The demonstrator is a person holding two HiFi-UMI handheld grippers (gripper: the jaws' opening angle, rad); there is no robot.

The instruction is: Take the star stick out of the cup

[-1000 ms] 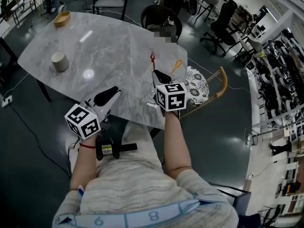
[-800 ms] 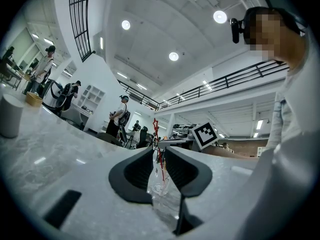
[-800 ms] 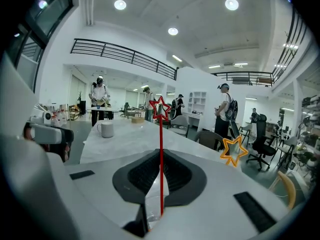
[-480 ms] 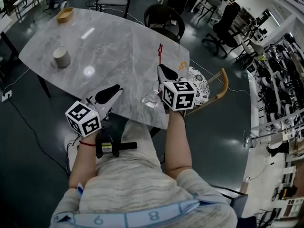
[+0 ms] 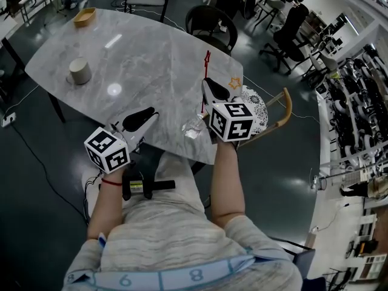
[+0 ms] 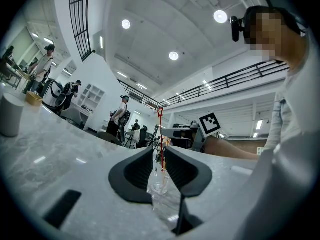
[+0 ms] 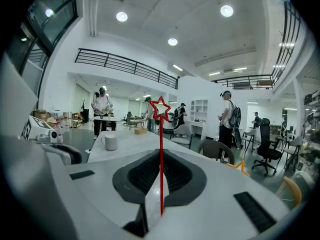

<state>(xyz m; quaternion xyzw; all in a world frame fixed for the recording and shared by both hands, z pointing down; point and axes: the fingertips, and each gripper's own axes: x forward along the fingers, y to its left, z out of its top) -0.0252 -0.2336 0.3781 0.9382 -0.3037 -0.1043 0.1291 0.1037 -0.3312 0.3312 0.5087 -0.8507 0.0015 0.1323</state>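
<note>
A thin red star stick (image 5: 205,71) stands upright in my right gripper (image 5: 207,88), which is shut on its shaft. In the right gripper view the stick (image 7: 161,134) rises between the pads to its star outline. A clear plastic cup (image 5: 193,125) stands on the marble table (image 5: 139,59) near the front edge, just left of that gripper. The stick's lower end hangs about level with the cup's mouth (image 6: 160,176); I cannot tell whether it is clear of the rim. My left gripper (image 5: 145,113) rests low, left of the cup and apart from it, its jaws drawn to a narrow slit with nothing between them.
An orange star stick (image 5: 234,82) lies by the table's right edge. A grey mug (image 5: 79,70) and a small basket (image 5: 84,17) sit far left. A dark chair (image 5: 209,23) stands behind the table. A wooden chair with a lace cushion (image 5: 251,108) is at the right.
My right gripper has risen and shifted slightly right, carrying the red star stick upward from the cup. The left gripper and the cup have barely moved.
</note>
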